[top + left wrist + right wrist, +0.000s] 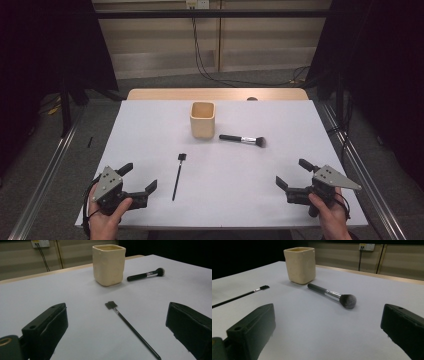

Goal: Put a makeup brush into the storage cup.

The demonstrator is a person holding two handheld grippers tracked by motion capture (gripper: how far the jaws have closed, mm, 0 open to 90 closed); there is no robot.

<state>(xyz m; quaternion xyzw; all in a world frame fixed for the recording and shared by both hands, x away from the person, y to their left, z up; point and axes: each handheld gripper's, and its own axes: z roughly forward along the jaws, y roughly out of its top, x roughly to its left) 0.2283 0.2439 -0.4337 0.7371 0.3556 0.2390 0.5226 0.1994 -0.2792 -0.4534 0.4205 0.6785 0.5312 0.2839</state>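
Two brushes: both lie loose on my worktop (pixel 150 130), neither touched by a claw.
Thin brush (pixel 177 176): flat near my left claw (pixel 141 177), small square head pointing away from me toward the cup; it lies right along my left claw's line of sight, so I judge that side would take it.
Powder brush (pixel 242 139): on its side just right of the cup, black handle end nearest the cup, round bristle head pointing away to the right; it lies ahead of my right claw (pixel 292 174).
Left claw: jaws spread wide, nothing between them, low at the near left edge.
Right claw: jaws spread wide too, holding nothing, low at the near right edge.
Cup (pixel 202 119): cream, square-sided, upright toward the far middle of the worktop, mouth up.
Cup contents: from above the inside looks bare, though I cannot see its bottom.
Why so: I judge the upright open cup sits central so either hand can drop a brush in, handle first.
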